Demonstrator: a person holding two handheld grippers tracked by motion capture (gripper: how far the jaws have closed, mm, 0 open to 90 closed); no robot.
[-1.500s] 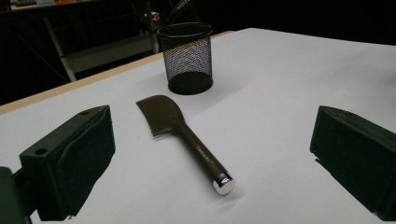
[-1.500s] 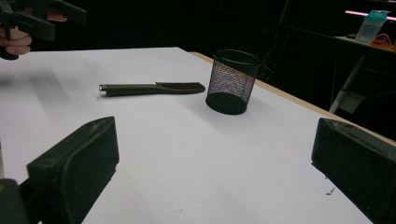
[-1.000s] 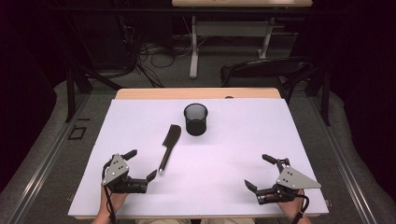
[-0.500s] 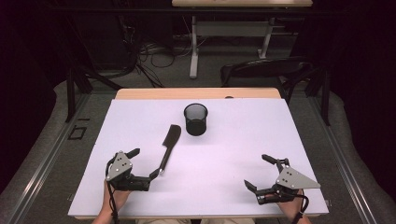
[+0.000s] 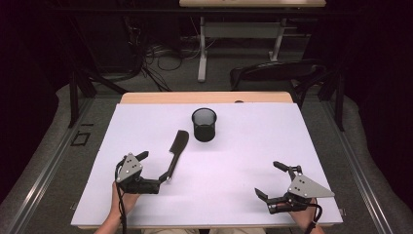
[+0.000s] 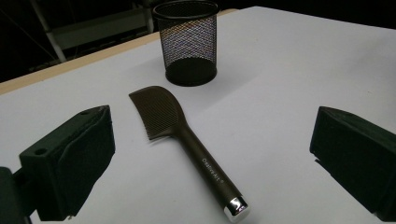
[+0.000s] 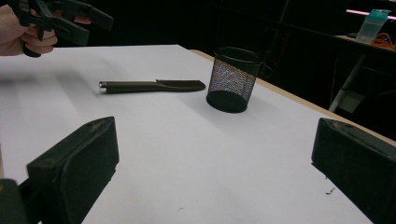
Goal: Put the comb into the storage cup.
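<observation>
Lab or recording-rig room, not a home.
White-covered table (image 5: pixel 292 146) in a dark space, loose cables (image 5: pixel 160 53) on the floor, height-adjustable desk (image 5: pixel 253 4) behind, black chair (image 5: pixel 272 73), floor rail (image 5: pixel 44 165) alongside.

The left gripper (image 5: pixel 155 167) is held low near the front left, its jaws spread wide and pointed forward and to the right. It is gripped from behind by the left hand (image 5: pixel 122 199), with the forearm entering from the bottom edge. The right gripper (image 5: pixel 271 179) is held at the front right, jaws likewise wide apart and aimed leftward, gripped by the right hand (image 5: pixel 302 217). A cable is trailed from each.
</observation>
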